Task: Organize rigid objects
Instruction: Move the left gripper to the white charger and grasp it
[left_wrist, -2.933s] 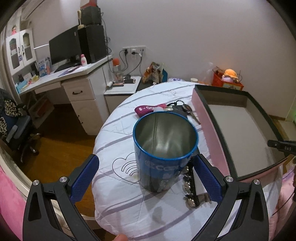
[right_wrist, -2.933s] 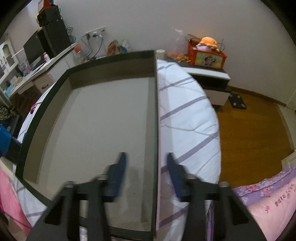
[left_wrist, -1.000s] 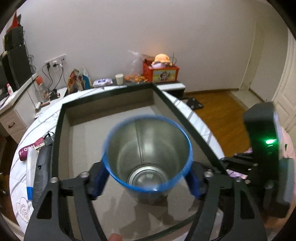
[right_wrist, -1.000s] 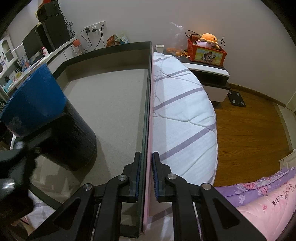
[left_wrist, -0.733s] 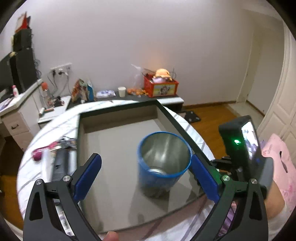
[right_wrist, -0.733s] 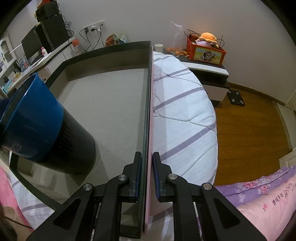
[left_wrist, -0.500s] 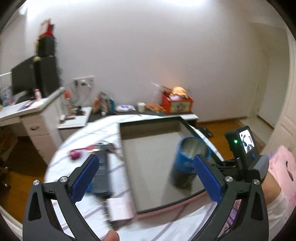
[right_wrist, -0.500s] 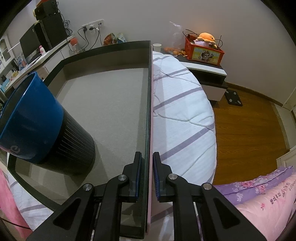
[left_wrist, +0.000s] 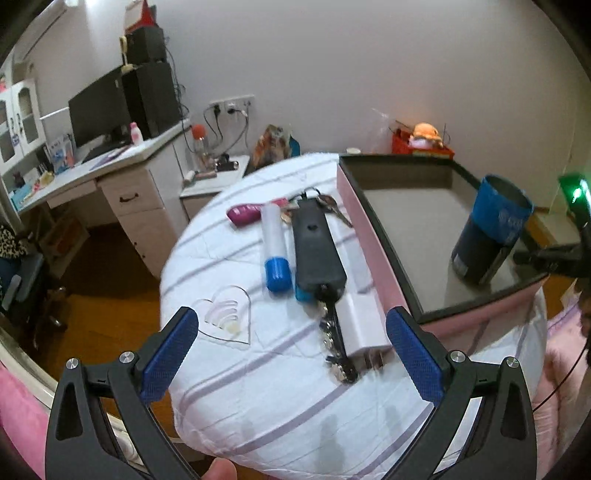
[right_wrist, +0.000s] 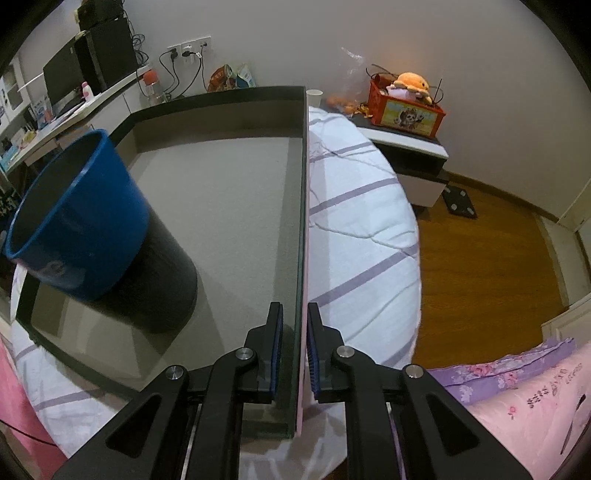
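1. The left gripper (left_wrist: 291, 354) hangs over the near edge of a round table (left_wrist: 280, 413) under a white, purple-striped cloth; its jaws have just been opening and now stand fully wide, with nothing between the blue pads (left_wrist: 166, 354).
2. The right gripper (right_wrist: 294, 350) has its jaws clamped on the right wall of the box (right_wrist: 301, 206), one pad inside and one outside.
3. The box, pink outside with a dark rim and grey floor, sits on the table at 3 o'clock in the left wrist view.
4. A blue can (left_wrist: 487, 230) stands upright inside the box, in its near right corner as the left camera sees it; in the right wrist view it is at 9 o'clock, close to the near wall.
5. Left of the box, around the centre of the left view, lie the loose things:
   - a black remote (left_wrist: 316, 251), lengthwise toward the camera;
   - a white tube (left_wrist: 273, 247) with a blue cap, just beside the remote at its 9 o'clock;
   - a white slab (left_wrist: 360, 314) between remote and box, touching the box's pink wall;
   - a dark beaded strip (left_wrist: 334, 343) running toward 6 o'clock from the remote's near end;
   - a magenta item (left_wrist: 243, 214) and keys (left_wrist: 325, 203) at the remote's far end.
6. A fingertip (left_wrist: 219, 468) shows at the bottom edge of the left view.
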